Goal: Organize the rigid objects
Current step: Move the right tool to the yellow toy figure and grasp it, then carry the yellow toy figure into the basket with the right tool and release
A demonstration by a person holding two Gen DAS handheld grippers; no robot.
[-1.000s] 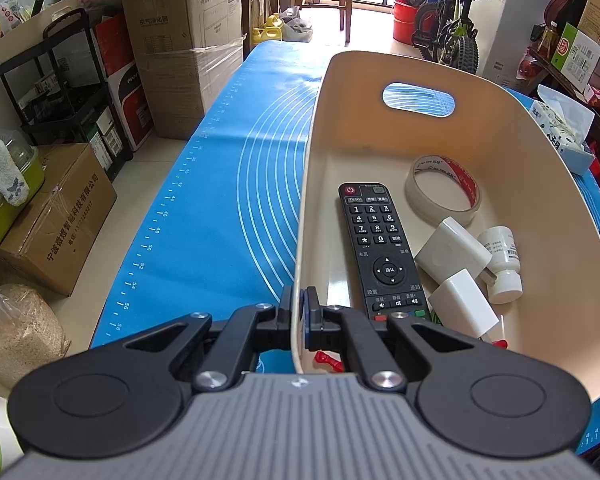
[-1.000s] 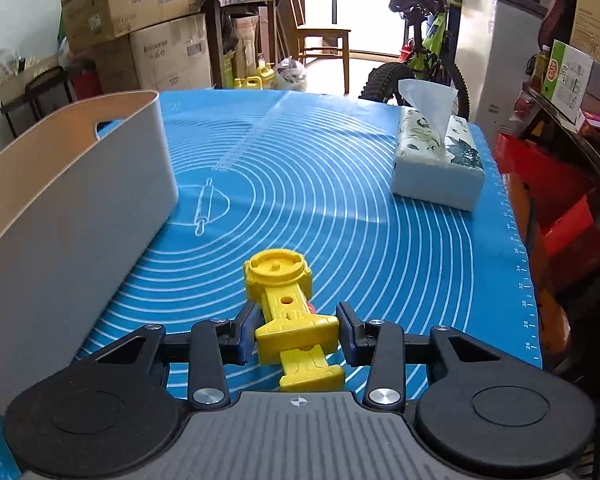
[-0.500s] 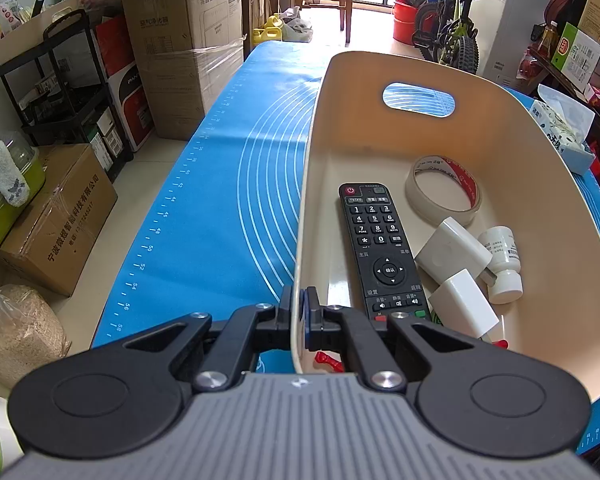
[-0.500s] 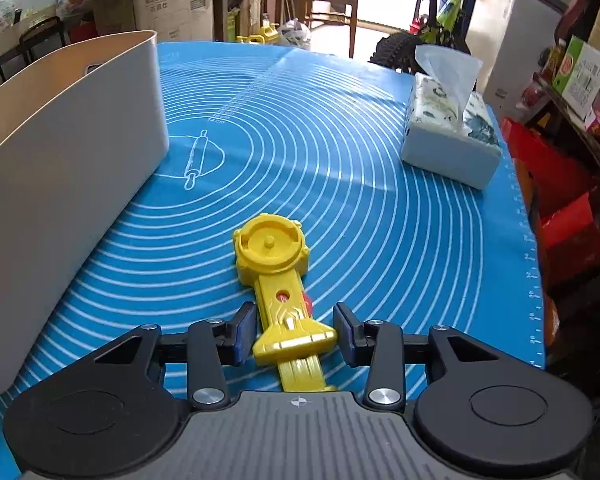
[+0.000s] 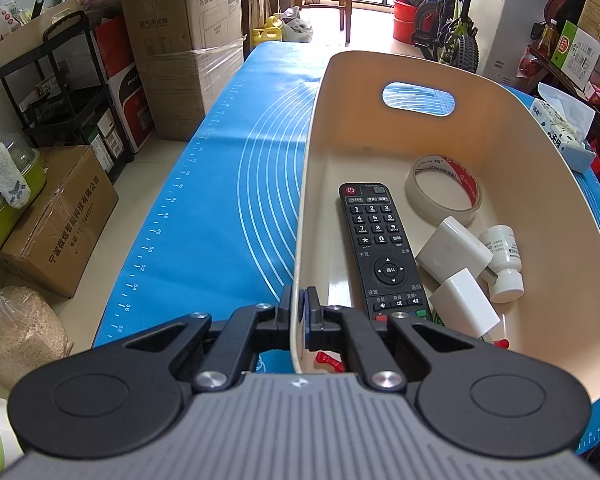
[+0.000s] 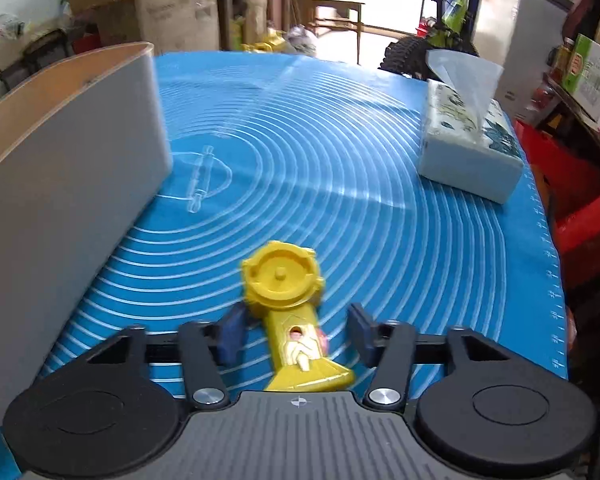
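Yellow toy [image 6: 286,300] on blue mat [image 6: 340,184], between spread right tongs [image 6: 296,332], left tongs [image 5: 299,312] clamped on bin rim [image 5: 300,240]

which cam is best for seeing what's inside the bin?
Left wrist. It looks down into the bin, showing the remote, tape roll and white adapters. The right wrist view shows only the bin's grey outer wall and rim, with the contents hidden.

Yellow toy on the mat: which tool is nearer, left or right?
Right. The right tool straddles the yellow toy, fingers open on either side of its stem. The left tool is clamped on the bin wall, away from it.
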